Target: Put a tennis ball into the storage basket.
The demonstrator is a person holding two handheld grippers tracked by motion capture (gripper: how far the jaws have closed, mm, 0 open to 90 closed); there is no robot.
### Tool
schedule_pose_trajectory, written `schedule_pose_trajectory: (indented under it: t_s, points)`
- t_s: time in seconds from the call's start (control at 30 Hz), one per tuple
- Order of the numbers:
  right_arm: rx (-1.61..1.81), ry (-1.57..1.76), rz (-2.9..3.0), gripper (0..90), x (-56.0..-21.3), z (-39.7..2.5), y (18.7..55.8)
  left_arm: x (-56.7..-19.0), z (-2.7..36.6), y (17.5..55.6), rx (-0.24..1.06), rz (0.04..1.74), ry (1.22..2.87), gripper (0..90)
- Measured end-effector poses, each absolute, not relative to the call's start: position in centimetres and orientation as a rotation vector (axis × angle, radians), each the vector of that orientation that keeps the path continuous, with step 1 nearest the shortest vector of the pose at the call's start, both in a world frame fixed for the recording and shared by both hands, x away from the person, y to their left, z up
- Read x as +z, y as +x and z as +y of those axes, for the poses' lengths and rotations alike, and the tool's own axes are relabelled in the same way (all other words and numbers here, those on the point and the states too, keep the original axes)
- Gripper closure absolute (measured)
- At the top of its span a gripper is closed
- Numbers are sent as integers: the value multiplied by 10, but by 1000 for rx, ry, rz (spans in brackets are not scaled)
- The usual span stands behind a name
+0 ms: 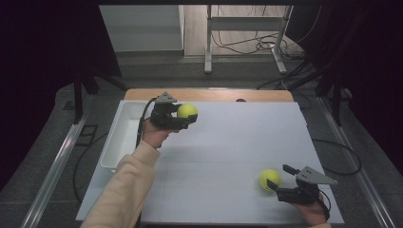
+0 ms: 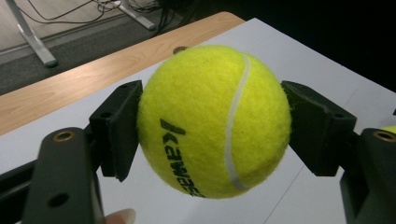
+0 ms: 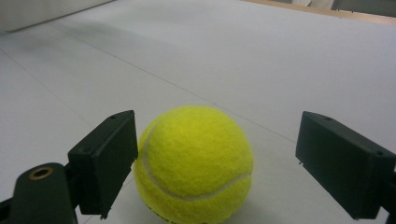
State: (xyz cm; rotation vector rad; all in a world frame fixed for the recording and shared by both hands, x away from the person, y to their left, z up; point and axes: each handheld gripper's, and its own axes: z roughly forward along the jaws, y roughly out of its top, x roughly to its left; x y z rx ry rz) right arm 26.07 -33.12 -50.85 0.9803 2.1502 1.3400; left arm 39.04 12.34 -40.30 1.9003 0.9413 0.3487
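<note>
My left gripper [image 1: 186, 118] is shut on a yellow-green tennis ball [image 1: 187, 111] and holds it above the white table near the back left. In the left gripper view that held ball [image 2: 215, 121], with black lettering, is pressed between both black pads [image 2: 119, 128]. A second tennis ball [image 1: 269, 179] rests on the table at the front right. My right gripper [image 1: 279, 177] stands open around it. In the right gripper view this second ball [image 3: 194, 163] lies between the jaws, touching or nearly touching the left pad [image 3: 105, 161], with a gap to the right pad [image 3: 343, 163].
A white rectangular bin [image 1: 124, 135] lies along the table's left edge, just left of my left hand. The white sheet [image 1: 228, 147] covers a wooden tabletop [image 1: 209, 95]. Beyond the table stand a metal desk frame [image 1: 247, 38] and floor cables.
</note>
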Motion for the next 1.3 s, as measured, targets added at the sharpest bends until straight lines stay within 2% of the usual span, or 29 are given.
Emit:
schedule_pose_trajectory:
  t_s: [1.3]
  points:
    - [1345, 990, 2149, 135, -509, -332, 261, -406, 157, 399, 422, 1047, 1884, 261]
